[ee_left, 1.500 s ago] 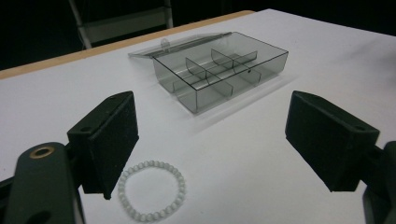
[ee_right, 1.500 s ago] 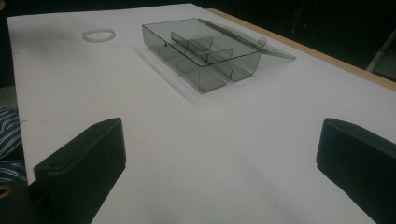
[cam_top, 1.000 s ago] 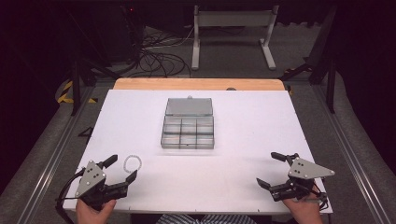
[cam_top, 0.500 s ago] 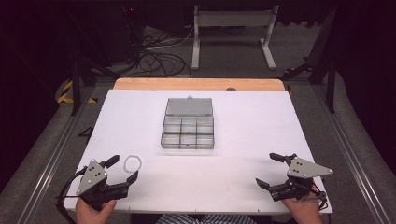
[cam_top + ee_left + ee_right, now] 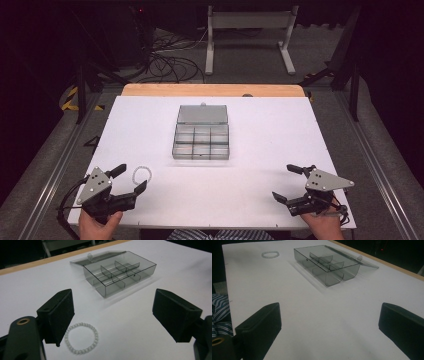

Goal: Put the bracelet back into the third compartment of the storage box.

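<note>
A clear grey compartment box [image 5: 201, 140] lies open in the middle of the white table [image 5: 260, 125], its lid [image 5: 202, 114] folded back on the far side; its compartments look empty. The box appears again in the left gripper view [image 5: 117, 275] and in the right gripper view [image 5: 327, 263]. A white bead bracelet [image 5: 141, 174] lies flat near the front left, just ahead of my left gripper [image 5: 129, 179], which stands open. In the left gripper view the bracelet [image 5: 81, 341] sits beside the left jaw. My right gripper [image 5: 288, 182] is open at the front right, nothing between its jaws.
A wooden strip [image 5: 212, 90] runs along the table's far edge. Beyond it on the floor are tangled cables [image 5: 170, 55] and a white metal stand [image 5: 250, 30]. Metal rails [image 5: 55, 165] flank the table. A striped sleeve [image 5: 219, 312] shows at the left of the right gripper view.
Both grippers have shifted only slightly near the front edge; the left one has eased a little toward the bracelet. Box and bracelet have not moved.
</note>
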